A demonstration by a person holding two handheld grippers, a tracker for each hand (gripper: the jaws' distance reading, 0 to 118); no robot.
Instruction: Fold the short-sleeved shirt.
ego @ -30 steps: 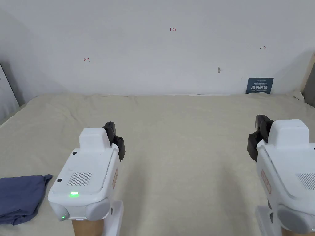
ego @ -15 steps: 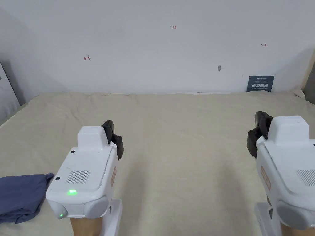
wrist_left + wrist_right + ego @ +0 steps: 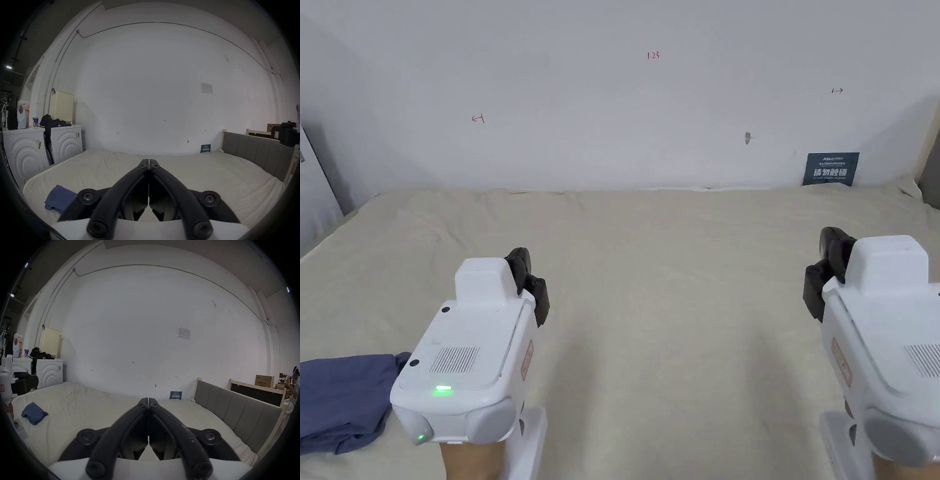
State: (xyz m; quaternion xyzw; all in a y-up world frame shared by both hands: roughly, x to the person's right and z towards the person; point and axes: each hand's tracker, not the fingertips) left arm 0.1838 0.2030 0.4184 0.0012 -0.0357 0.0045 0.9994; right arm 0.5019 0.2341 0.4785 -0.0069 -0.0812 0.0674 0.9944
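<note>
- My left gripper (image 3: 148, 162) has its jaws pressed together with nothing between them, held above the bed (image 3: 675, 262).
- My right gripper (image 3: 148, 400) is the same: jaws closed tip to tip, holding nothing.
- The blue shirt (image 3: 337, 400) lies folded on the sheet near the bed's left edge, just left of my left gripper and apart from both.
- A grey headboard (image 3: 235, 408) runs along the right side.

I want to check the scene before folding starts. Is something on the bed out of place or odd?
Only the blue shirt: it lies bunched in a heap near the left edge of the bed, not spread flat. Both grippers, left and right, are shut and hold nothing.
</note>
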